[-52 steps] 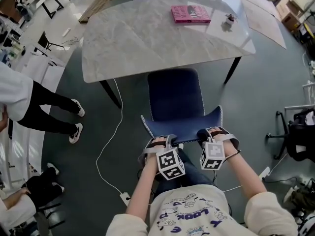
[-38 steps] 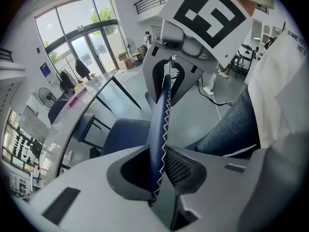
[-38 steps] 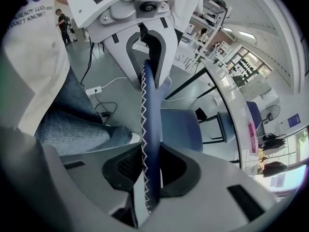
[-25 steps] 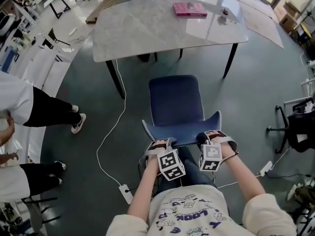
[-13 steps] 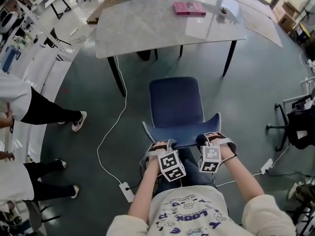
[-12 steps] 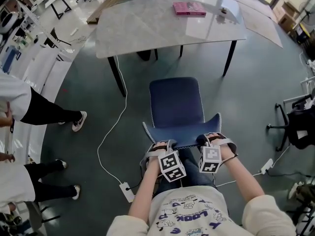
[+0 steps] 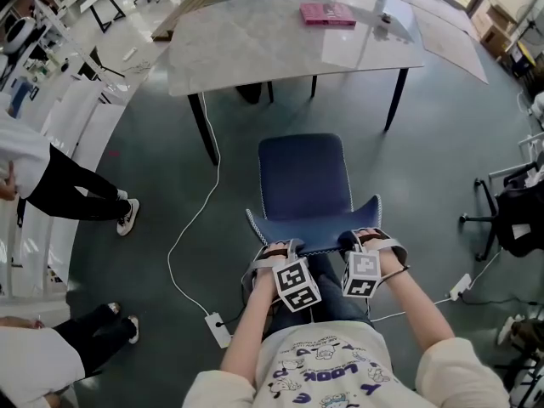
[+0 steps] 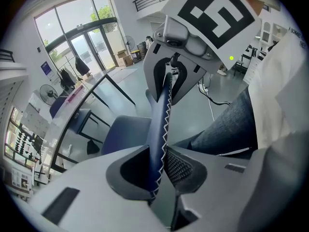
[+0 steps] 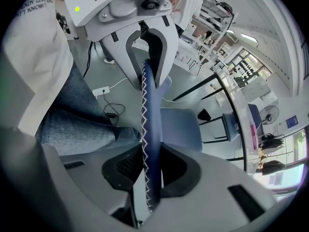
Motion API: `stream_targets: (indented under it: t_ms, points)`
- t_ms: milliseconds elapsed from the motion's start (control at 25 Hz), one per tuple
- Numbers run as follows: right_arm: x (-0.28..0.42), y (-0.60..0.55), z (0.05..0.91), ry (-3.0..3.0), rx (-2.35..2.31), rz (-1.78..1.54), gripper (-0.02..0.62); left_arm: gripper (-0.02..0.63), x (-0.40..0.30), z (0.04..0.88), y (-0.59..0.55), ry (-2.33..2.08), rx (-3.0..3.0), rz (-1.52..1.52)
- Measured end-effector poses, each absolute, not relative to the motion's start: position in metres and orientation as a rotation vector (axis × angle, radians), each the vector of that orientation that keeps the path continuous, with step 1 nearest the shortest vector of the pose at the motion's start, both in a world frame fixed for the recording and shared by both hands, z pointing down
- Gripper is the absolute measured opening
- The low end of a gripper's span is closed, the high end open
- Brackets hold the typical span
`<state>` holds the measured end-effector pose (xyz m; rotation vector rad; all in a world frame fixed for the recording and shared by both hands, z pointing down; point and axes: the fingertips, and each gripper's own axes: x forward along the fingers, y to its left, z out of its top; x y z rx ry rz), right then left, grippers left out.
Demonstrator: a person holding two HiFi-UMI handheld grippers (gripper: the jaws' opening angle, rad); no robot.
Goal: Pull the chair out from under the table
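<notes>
A dark blue chair (image 7: 304, 181) with white zigzag stitching stands on the floor in front of the marble-topped table (image 7: 255, 45), its seat wholly out from under the top. My left gripper (image 7: 276, 252) is shut on the left part of the chair's backrest top edge (image 8: 161, 124). My right gripper (image 7: 361, 240) is shut on the right part of that same edge (image 9: 148, 129). In both gripper views the backrest edge runs between the pads, and the other gripper shows farther along it.
A pink book (image 7: 326, 13) and a small object (image 7: 385, 19) lie on the table. A white cable (image 7: 191, 228) with a plug box (image 7: 218, 331) trails on the floor at left. People stand at the left (image 7: 59, 189). A black office chair (image 7: 510, 219) is at right.
The chair has slid back from the table toward me, with both grippers still clamped on its backrest. The people at left have shifted their feet.
</notes>
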<state>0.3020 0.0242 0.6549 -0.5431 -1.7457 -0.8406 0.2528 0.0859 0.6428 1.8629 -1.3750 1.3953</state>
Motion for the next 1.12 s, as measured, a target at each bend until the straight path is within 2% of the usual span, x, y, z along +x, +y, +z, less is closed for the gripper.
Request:
stream_targets:
  t_ms: [320,400,480,600,760,960,1120]
  points:
    - [0.301,0.023,0.654,-1.833,-0.501,-0.824,0.114,0.12,0.251,0.643,0.085,-1.452,1.828,1.343]
    - [0.299,0.026,0.651,-1.856,-0.496,-0.79,0.134,0.136,0.248,0.642,0.086,-1.486,1.81,1.302]
    - [0.3,0.03,0.645,-1.898,-0.498,-0.729,0.182,0.15,0.249,0.638,0.088,-1.519,1.8,1.258]
    - [0.303,0.036,0.631,-1.969,-0.494,-0.651,0.209,0.155,0.253,0.626,0.094,-1.558,1.802,1.211]
    - [0.301,0.042,0.605,-2.096,-0.454,-0.524,0.203,0.155,0.251,0.598,0.1,-1.648,1.809,1.072]
    - [0.289,0.039,0.543,-2.342,-0.291,-0.391,0.15,0.103,0.23,0.529,0.101,-1.916,1.753,0.793]
    - [0.276,0.03,0.488,-2.515,-0.132,-0.324,0.144,0.069,0.205,0.476,0.104,-2.13,1.659,0.639]
